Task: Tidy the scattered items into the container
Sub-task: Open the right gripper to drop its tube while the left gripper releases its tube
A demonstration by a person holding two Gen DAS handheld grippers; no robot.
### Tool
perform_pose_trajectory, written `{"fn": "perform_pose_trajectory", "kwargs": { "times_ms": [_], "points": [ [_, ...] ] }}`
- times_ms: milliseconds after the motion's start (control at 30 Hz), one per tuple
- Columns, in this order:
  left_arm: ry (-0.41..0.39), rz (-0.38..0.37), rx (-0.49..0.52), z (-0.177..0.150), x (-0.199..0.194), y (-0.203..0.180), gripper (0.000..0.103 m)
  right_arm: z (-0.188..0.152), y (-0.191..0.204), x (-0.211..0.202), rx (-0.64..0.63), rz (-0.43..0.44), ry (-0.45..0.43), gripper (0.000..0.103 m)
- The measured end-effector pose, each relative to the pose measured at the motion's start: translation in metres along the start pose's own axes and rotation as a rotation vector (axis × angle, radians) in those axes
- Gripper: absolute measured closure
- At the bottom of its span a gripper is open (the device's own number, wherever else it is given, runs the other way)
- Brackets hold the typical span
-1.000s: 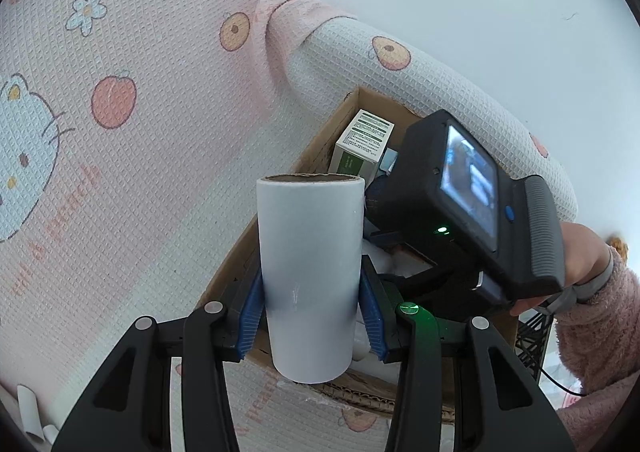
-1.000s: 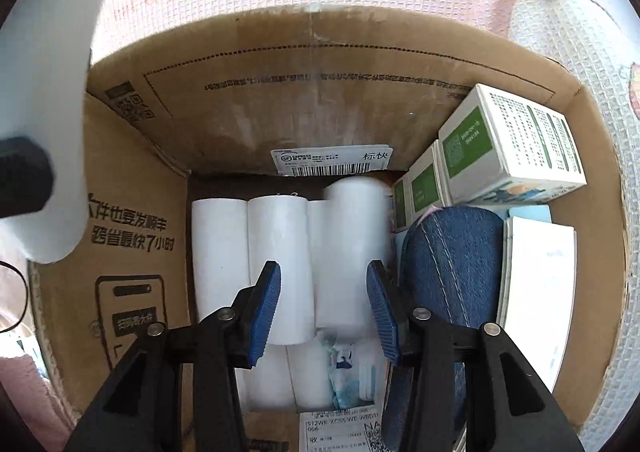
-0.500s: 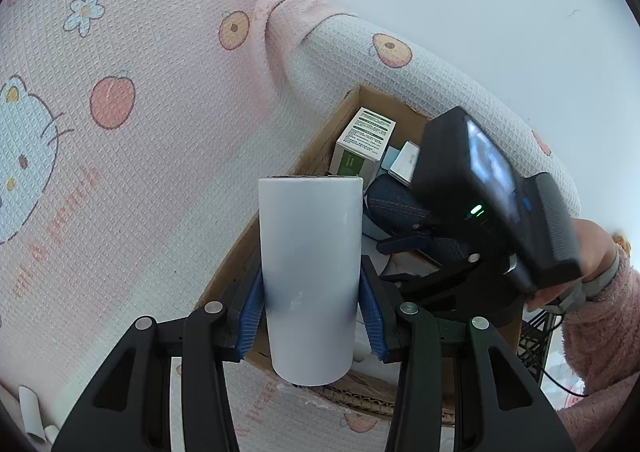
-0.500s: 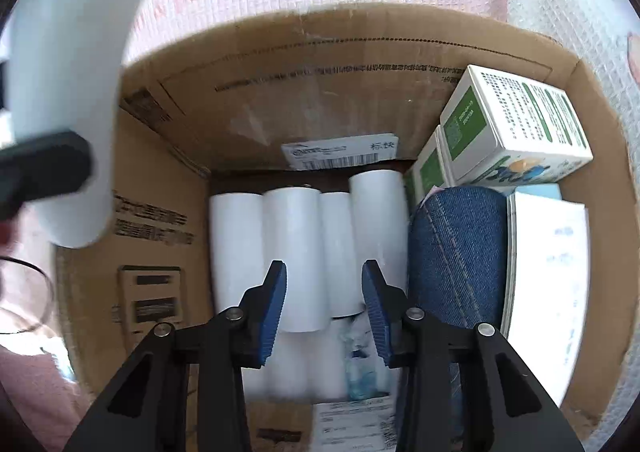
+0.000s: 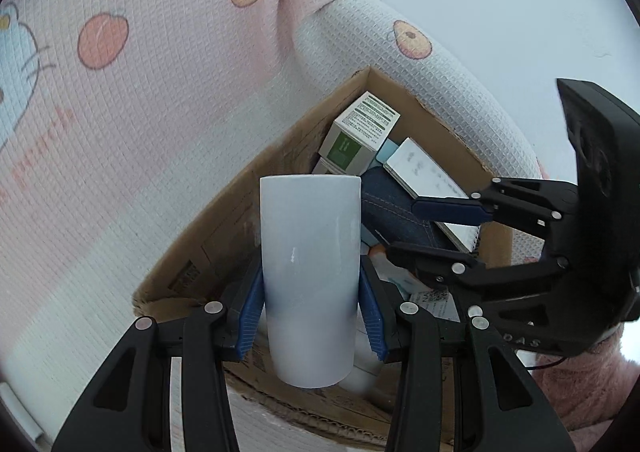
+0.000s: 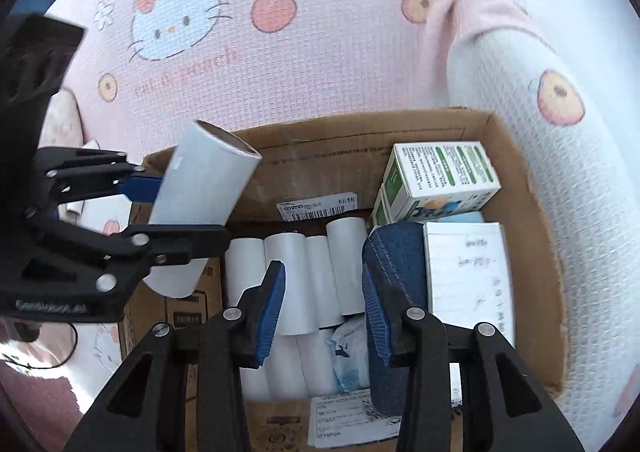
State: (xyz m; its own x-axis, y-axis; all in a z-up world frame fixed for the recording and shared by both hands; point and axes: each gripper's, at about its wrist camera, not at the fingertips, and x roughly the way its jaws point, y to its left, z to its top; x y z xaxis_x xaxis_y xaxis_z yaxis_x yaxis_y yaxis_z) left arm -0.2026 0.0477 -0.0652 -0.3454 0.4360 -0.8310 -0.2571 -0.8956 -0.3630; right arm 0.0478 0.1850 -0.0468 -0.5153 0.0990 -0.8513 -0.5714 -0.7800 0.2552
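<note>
My left gripper [image 5: 311, 312] is shut on a white paper roll [image 5: 310, 272], held upright above the near left corner of the cardboard box [image 5: 224, 236]. In the right wrist view the same white roll [image 6: 204, 196] hangs over the box's left wall [image 6: 176, 308]. My right gripper [image 6: 324, 312] is open and empty above the box's middle. It also shows in the left wrist view [image 5: 436, 228]. Inside lie several white rolls [image 6: 296, 276], a denim pouch [image 6: 394, 252], green-and-white cartons [image 6: 440, 176] and a white notepad [image 6: 468, 268].
The box sits on a pink and white cartoon-print blanket [image 6: 280, 52]. A raised blanket-covered roll [image 6: 552, 140] runs along the box's right side. A paper label [image 6: 348, 420] lies at the box's near end. A thin white item [image 5: 16, 408] lies on the blanket.
My right gripper has pulled back up out of the box, staying open and empty. My left gripper has brought the roll closer over the box's left edge.
</note>
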Motion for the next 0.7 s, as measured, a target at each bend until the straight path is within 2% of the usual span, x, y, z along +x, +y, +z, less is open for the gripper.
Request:
{"fn": "perform_pose_trajectory", "kwargs": {
  "times_ms": [100, 200, 333, 400, 467, 600, 700],
  "points": [
    [0.000, 0.000, -0.004, -0.001, 0.004, -0.003, 0.056, 0.000, -0.003, 0.016, -0.014, -0.007, 0.001, 0.066],
    [0.021, -0.012, -0.060, 0.001, 0.012, 0.000, 0.056, -0.008, -0.010, 0.020, -0.003, 0.028, 0.005, 0.066],
    [0.029, -0.017, -0.106, 0.005, 0.021, 0.001, 0.056, -0.010, -0.011, 0.032, 0.004, 0.023, 0.034, 0.064],
    [0.031, -0.022, -0.126, 0.007, 0.025, 0.002, 0.056, -0.011, -0.007, 0.029, 0.009, 0.016, 0.036, 0.058],
    [0.024, -0.013, -0.145, 0.009, 0.027, 0.005, 0.056, -0.012, -0.007, 0.025, 0.027, 0.012, 0.023, 0.044],
    [0.020, 0.028, -0.144, 0.011, 0.030, 0.004, 0.056, -0.010, -0.010, 0.019, 0.054, 0.024, -0.015, 0.042],
    [0.020, 0.021, -0.149, 0.009, 0.031, 0.003, 0.056, -0.012, -0.012, 0.009, 0.068, 0.033, -0.048, 0.042]
  ]
}}
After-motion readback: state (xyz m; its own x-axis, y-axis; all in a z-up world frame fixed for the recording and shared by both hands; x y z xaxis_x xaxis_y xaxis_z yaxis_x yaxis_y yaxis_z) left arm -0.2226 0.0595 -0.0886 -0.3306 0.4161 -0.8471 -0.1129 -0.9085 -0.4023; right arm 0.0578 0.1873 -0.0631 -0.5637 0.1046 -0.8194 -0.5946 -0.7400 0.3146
